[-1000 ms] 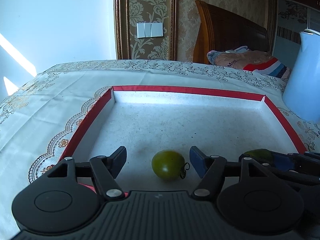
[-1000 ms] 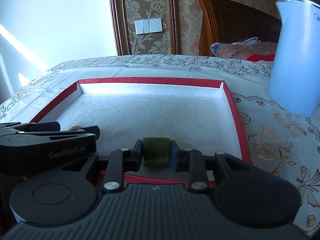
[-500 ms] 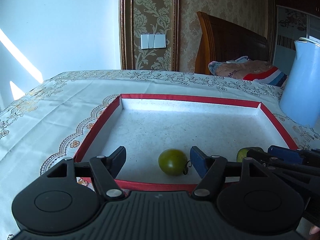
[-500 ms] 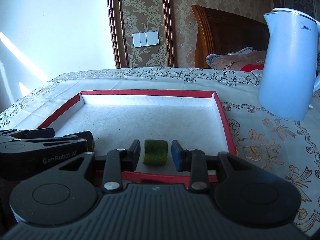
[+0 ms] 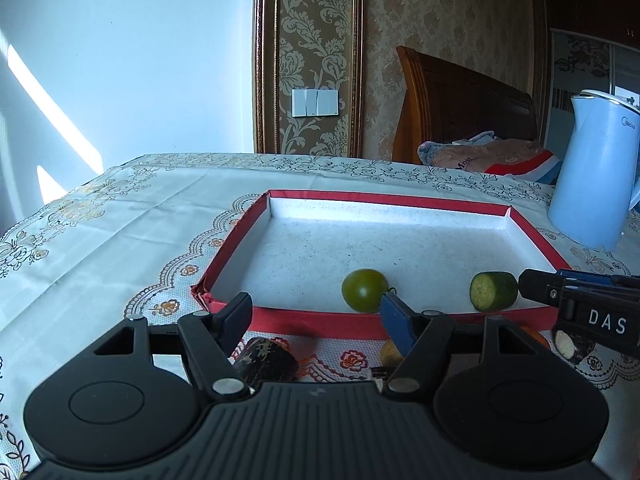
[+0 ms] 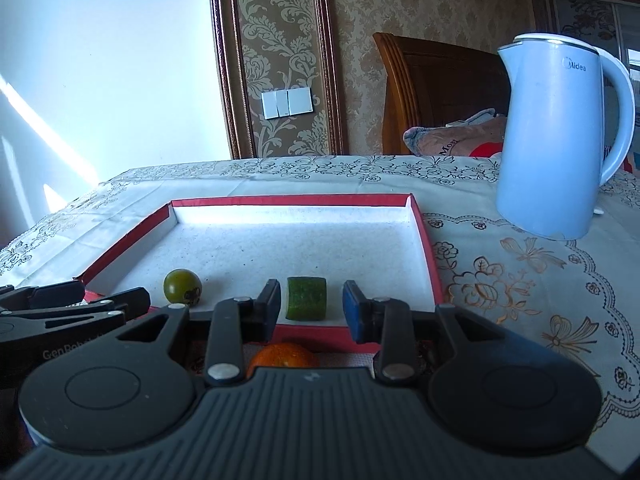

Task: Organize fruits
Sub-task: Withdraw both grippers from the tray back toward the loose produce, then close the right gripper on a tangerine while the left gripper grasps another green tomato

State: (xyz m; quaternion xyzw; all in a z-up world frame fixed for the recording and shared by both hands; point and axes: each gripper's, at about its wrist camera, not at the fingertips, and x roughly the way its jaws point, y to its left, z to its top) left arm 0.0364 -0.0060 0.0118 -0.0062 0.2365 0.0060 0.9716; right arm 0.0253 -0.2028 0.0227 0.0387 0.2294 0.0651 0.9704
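Fruits already in the red-rimmed tray (image 5: 320, 320) number two: a green tomato (image 5: 365, 290) and a cut cucumber piece (image 5: 493, 291), both lying near the tray's front wall at about 6 o'clock on its white floor, well apart from each other.

Going left to right in the left wrist view, the left gripper (image 5: 316, 316) points forward and slightly downward over the tablecloth (image 5: 120, 216), just short of the tray's front rim. Its jaws stand wide with nothing between them; the tomato sits beyond the blue fingertip at 1 o'clock. Below the jaws, outside the tray, a dark stubby piece (image 5: 266, 360) lies on the cloth, and a yellowish item (image 5: 390, 354) shows behind the blue finger; what it is cannot be told. At 3 o'clock the other gripper's fingers reach in beside the cucumber piece.

In the right wrist view, the right gripper (image 6: 310, 304) also tilts slightly downward. Its jaws have just been opening and stand narrowly apart, clear of the cucumber piece (image 6: 306, 298), which rests on the tray floor in line with the gap. An orange fruit (image 6: 284, 356) lies under the jaws, outside the tray. A pale blue kettle (image 6: 556, 140) stands at 2 o'clock.
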